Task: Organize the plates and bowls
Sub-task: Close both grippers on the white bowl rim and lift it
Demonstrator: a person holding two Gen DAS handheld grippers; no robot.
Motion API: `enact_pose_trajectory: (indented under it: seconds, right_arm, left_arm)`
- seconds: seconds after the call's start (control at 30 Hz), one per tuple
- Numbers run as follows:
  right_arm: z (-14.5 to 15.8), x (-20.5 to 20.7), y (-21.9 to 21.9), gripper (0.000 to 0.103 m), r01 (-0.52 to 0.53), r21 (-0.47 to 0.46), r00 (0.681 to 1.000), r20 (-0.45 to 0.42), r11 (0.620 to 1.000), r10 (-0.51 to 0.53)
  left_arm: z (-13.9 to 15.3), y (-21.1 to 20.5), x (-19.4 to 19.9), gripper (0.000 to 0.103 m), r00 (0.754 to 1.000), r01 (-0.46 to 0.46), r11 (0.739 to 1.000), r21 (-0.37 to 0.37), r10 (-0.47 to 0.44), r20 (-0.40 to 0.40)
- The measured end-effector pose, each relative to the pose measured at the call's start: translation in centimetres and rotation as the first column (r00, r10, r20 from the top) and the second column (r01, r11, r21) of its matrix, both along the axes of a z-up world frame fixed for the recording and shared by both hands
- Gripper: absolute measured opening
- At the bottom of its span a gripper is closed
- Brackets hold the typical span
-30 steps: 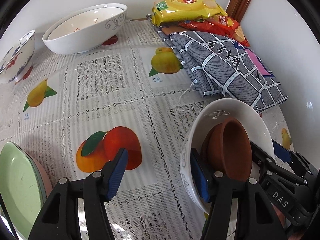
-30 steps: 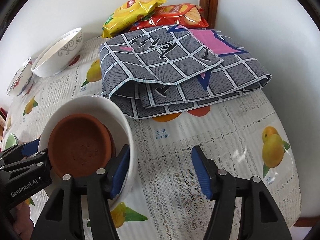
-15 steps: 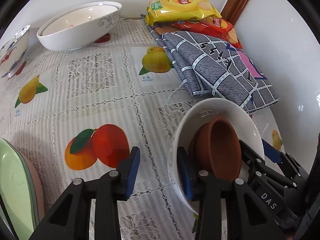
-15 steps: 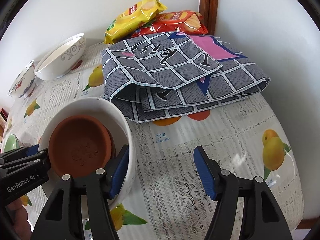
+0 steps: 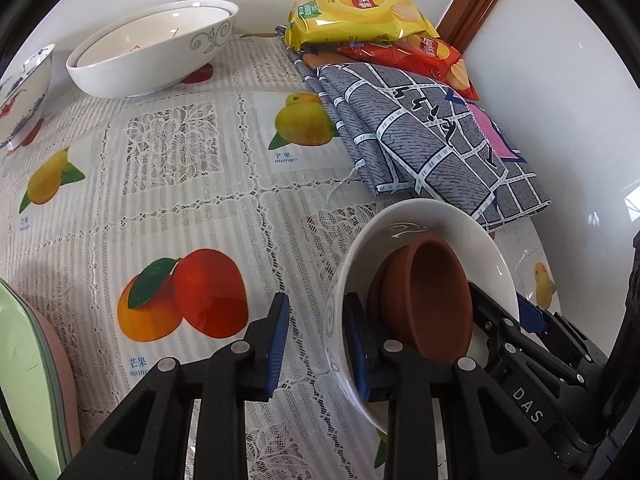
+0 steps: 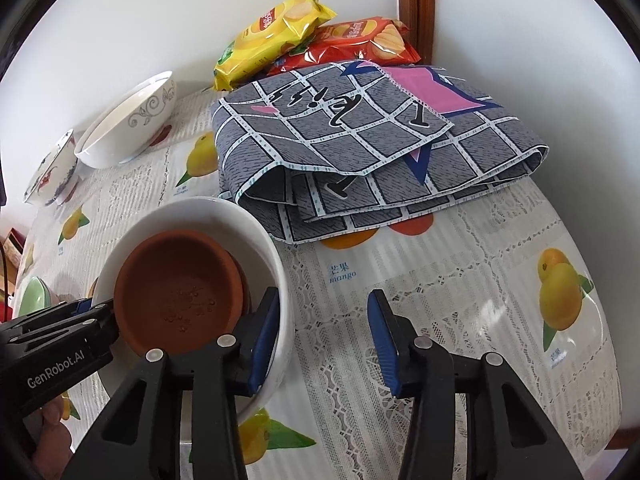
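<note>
Where the two tongs meet: a white bowl (image 5: 404, 224) is seen at the lower right of the left wrist view and at the lower left of the right wrist view, standing on the desk (image 5: 208, 200).
Bowl contents: a brown clay bowl (image 6: 180, 292) is nested inside the white bowl, tilted against its wall.
Left tongs (image 5: 316, 344): the near rim of the white bowl is straddled, one blue pad inside and one outside; the jaws are closing, and a gap to the outer pad is still seen, so the rim is not yet pinched.
Right tongs (image 6: 324, 336): the opposite rim is straddled, the left pad lying inside against the wall, the right pad well clear over the cloth; the jaws are closing but are still spread.
Large white bowl (image 5: 152, 46): placed at the upper left of the left wrist view, with a second bowl nested in it.
Patterned small bowl (image 5: 24, 92): cut by the left edge of the left wrist view, just beside the large white bowl.
Green plate (image 5: 28, 380): seen at the lower left edge, stacked on a pink plate (image 5: 60, 364).
Grey checked cloth (image 6: 360, 152): folded behind the white bowl, touching it or nearly so.
Snack bags: a yellow bag (image 6: 272, 36) is laid over a red bag (image 6: 360, 42) at the back corner.
</note>
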State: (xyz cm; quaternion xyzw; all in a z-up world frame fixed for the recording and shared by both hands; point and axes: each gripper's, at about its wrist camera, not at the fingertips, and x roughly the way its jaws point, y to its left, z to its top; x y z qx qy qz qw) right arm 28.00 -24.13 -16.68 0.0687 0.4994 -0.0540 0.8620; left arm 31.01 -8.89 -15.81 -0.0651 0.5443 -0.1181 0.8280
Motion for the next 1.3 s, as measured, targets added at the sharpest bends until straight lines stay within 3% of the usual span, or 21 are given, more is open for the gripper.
enact_pose_trajectory:
  seconds: [0.1, 0.23, 0.43, 0.53, 0.93, 1.3]
  right_arm:
    - [0.0, 0.0, -0.1, 0.044, -0.002, 0.004, 1.0, -0.003, 1.0, 0.002]
    - [-0.1, 0.0, -0.3, 0.043, 0.01, 0.024, 1.0, -0.004, 1.0, -0.009]
    - [0.1, 0.2, 0.5, 0.01, -0.03, 0.087, 1.0, -0.002, 0.996, 0.03]
    - [0.3, 0.2, 1.3, 0.009, -0.014, 0.058, 1.0, 0.0, 0.998, 0.014]
    - [0.6, -2.0, 2.4, 0.009, 0.004, 0.106, 1.0, -0.01, 0.994, -0.003]
    - [3.2, -5.0, 4.6, 0.009, -0.012, 0.113, 0.999, 0.036, 0.994, 0.008]
  left_arm:
    - [0.1, -0.1, -0.1, 0.024, 1.0, -0.006, 1.0, 0.003, 0.006, 0.009]
    - [0.2, -0.4, -0.2, 0.013, 1.0, 0.015, 1.0, -0.023, -0.014, 0.01]
    - [0.4, -0.6, -0.5, 0.012, 1.0, 0.009, 1.0, -0.013, -0.009, 0.022]
    - [0.3, -0.3, -0.8, 0.012, 1.0, 0.005, 1.0, -0.016, -0.005, 0.018]
    - [0.7, 1.4, -3.4, 0.011, 1.0, -0.024, 0.999, -0.021, 0.025, 0.007]
    - [3.6, 3.6, -7.0, 0.011, 0.997, -0.052, 0.998, -0.025, 0.053, 0.051]
